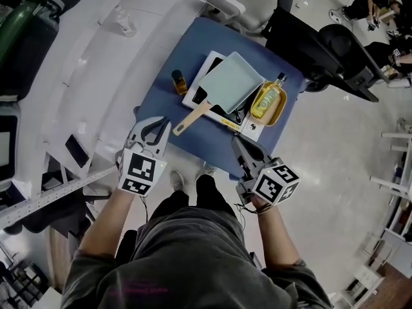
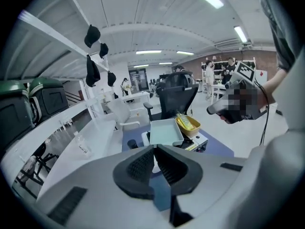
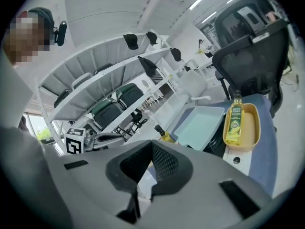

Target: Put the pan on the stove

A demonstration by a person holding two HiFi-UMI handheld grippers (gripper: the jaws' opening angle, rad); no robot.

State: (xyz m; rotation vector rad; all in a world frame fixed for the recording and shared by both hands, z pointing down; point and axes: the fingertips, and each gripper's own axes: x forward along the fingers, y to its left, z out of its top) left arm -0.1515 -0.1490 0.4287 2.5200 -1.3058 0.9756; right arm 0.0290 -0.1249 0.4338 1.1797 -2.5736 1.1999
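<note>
A pale green square pan [image 1: 230, 82] with a wooden handle [image 1: 190, 118] rests on the white stove [image 1: 255, 129] on a blue table [image 1: 161, 89]; the handle points toward me. My left gripper [image 1: 165, 124] hovers just left of the handle's end, jaws shut with nothing between them. Over the table's near edge, my right gripper [image 1: 239, 141] is also shut and empty. The left gripper view shows the pan [image 2: 165, 130] beyond the closed tips [image 2: 153, 148]. The right gripper view has the pan [image 3: 200, 125] past its closed tips [image 3: 151, 143].
A yellow tray [image 1: 281, 108] holding an oil bottle [image 1: 269, 98] sits on the stove's right side. Left of the pan stands a small brown bottle [image 1: 179, 82]. A black office chair [image 1: 309, 44] is behind the table and white shelving [image 1: 84, 76] runs along the left.
</note>
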